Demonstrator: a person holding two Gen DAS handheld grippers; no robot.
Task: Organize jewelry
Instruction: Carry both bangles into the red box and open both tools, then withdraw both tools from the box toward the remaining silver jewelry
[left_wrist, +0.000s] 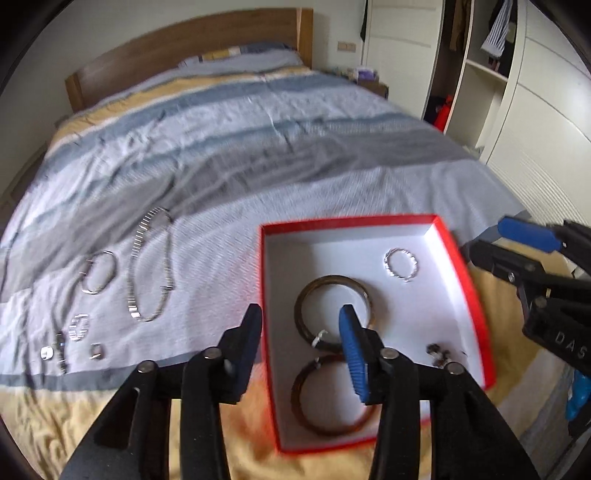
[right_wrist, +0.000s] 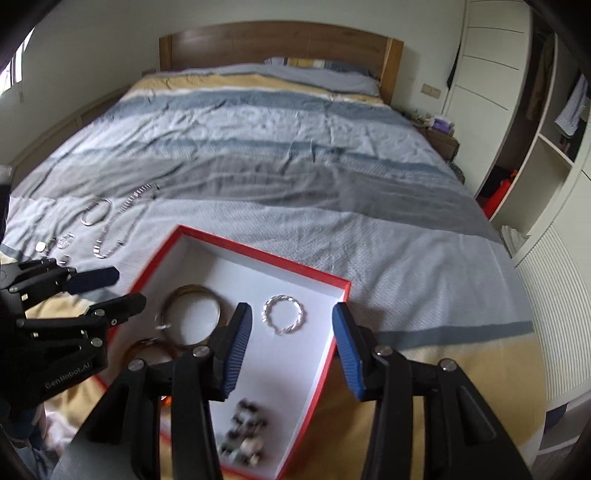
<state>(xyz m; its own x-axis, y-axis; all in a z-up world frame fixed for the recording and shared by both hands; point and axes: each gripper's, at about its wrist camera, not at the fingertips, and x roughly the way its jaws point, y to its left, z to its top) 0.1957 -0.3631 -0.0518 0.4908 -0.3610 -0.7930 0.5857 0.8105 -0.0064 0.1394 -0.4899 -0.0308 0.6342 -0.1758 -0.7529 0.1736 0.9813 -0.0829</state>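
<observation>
1. Red cardboard forms the rim of a shallow box (left_wrist: 476, 302) with a white floor, lying on the striped bed cover (left_wrist: 258, 147).
2. White lettering "GenRobot.AI" shows on the body of the left gripper (right_wrist: 118, 291) in the right wrist view; the letters "DAS" can be read on the right gripper (left_wrist: 491, 240) in the left wrist view.
3. Inside the box lie two brown bangles (left_wrist: 334, 314), one twisted silver bracelet (left_wrist: 401, 264) and a cluster of small dark beads (right_wrist: 243, 432), too blurred to count.
4. Left of the box, on the cover, rest one silver hoop (left_wrist: 99, 272), one long chain (left_wrist: 151, 269) and a few small pieces (left_wrist: 79, 326).
5. Both grippers hover over the box, jaws apart, nothing between them.
</observation>
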